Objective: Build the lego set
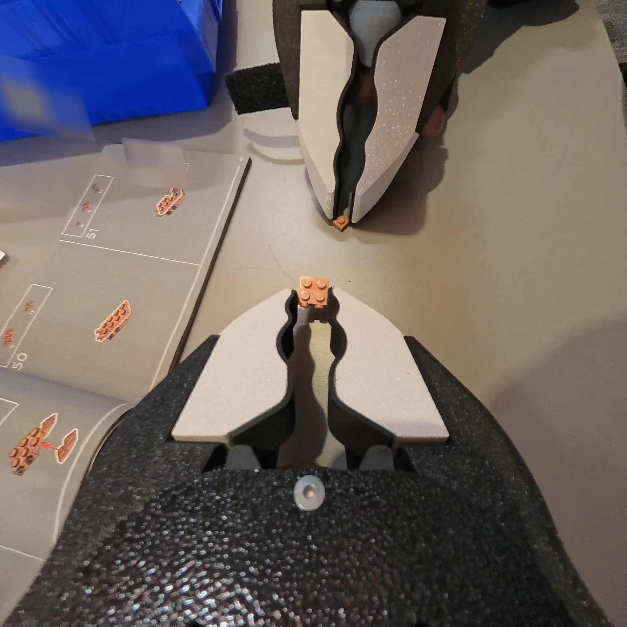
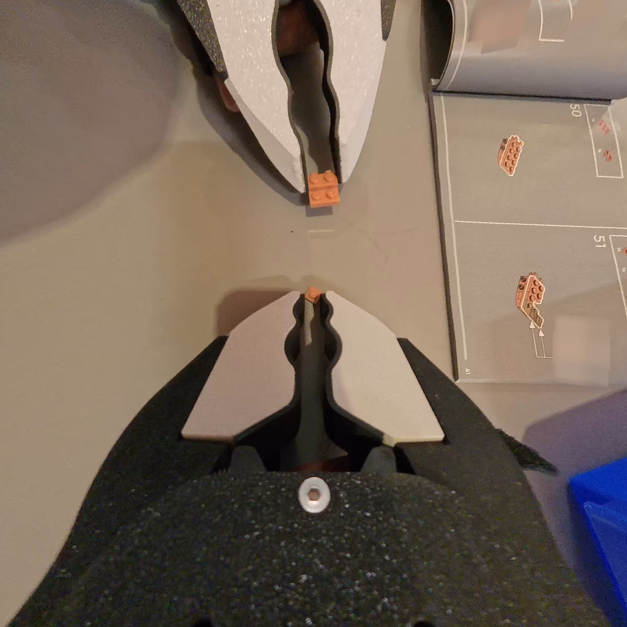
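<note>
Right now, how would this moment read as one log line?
left gripper: shut on four-stud orange piece | right gripper: shut on single-stud orange piece | tips facing, apart

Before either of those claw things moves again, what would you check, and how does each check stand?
1. Left gripper holds its four-stud brick: ok, the fingers close on both its sides.
2. Right gripper holds its tiny brick: ok, pinched at the fingertips, sitting cornerwise.
3. Studs of the four-stud brick uncovered: ok, all four show.
4. Table between the two bricks free of other parts: ok.
5. Booklet clear of both grippers: ok, it lies off to one side.
6. Both bricks lifted off the table: cannot tell.
</note>
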A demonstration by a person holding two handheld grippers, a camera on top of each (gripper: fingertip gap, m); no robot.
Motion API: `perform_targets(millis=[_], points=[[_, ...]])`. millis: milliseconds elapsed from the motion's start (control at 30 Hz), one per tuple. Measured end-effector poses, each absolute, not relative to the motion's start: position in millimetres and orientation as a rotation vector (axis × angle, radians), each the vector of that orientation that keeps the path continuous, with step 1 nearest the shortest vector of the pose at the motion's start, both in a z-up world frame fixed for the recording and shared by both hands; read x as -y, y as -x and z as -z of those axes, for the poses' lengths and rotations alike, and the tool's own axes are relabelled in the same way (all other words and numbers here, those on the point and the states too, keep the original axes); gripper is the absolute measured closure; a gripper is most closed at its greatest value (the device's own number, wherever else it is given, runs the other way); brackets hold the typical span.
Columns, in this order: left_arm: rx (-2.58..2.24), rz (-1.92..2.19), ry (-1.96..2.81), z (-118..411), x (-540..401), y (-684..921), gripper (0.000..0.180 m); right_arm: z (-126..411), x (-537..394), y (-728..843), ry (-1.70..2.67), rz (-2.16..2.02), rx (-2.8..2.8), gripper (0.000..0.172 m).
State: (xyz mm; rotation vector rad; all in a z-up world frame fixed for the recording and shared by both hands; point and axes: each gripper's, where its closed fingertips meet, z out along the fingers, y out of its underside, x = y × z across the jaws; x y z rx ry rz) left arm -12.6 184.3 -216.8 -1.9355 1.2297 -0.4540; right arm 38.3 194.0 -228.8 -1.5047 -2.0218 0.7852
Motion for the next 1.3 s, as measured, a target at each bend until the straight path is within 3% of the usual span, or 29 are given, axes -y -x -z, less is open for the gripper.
perform_targets(millis=[967, 1300], points=[[-1.202, 0.449, 1.922, 213.4, -186.9, 11.9, 0.164, 221.3, -200.1, -32.4, 1.448, -0.774, 1.958, 0.172], [-1.192, 0.46, 1.924, 212.5, -186.6, 13.6, 0.164, 222.3, -185.2, -39.3, 1.471, -0.864, 2.029, 0.159]])
